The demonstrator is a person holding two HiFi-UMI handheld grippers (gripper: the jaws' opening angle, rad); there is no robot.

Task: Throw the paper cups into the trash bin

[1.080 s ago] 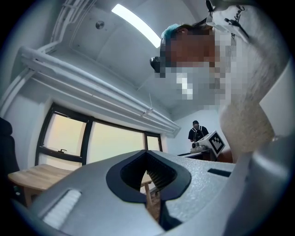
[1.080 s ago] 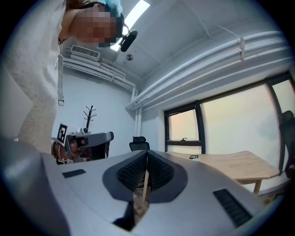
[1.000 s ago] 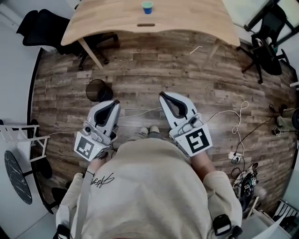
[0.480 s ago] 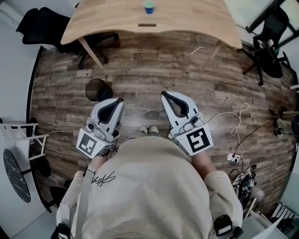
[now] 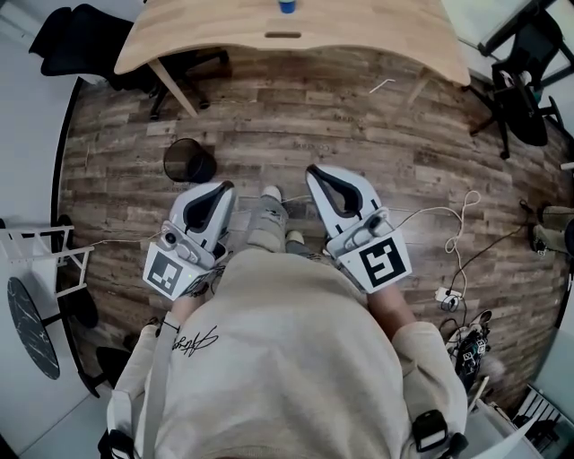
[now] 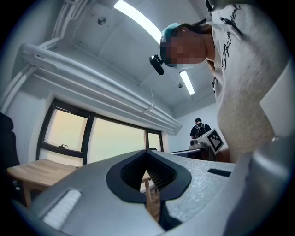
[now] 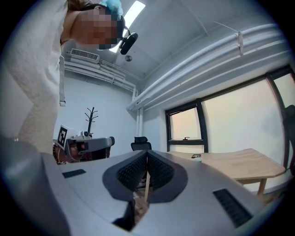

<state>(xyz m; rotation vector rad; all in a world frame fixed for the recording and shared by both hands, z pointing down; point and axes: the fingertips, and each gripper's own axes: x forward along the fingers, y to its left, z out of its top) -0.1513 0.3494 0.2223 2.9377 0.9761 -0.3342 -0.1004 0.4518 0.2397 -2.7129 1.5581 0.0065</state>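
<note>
Both tongs, left (image 5: pixel 226 186) and right (image 5: pixel 314 170), are closed and empty, held out over the wooden floor (image 5: pixel 404 143). A blue paper cup (image 5: pixel 286 5) stands on the bench (image 5: pixel 359 27) ahead. The trash bin (image 5: pixel 189 161) sits on the floor, near the left tongs. It is probably best to step closer, then open one pair wide before reaching.

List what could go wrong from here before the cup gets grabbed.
White cable trails across the floor beside the person; a step toward the table could snag it.
Left gripper and right gripper are both shut; unless opened in time, they may knock the cup over.
Trash bin looks small on the floor; a dropped cup could miss.
</note>
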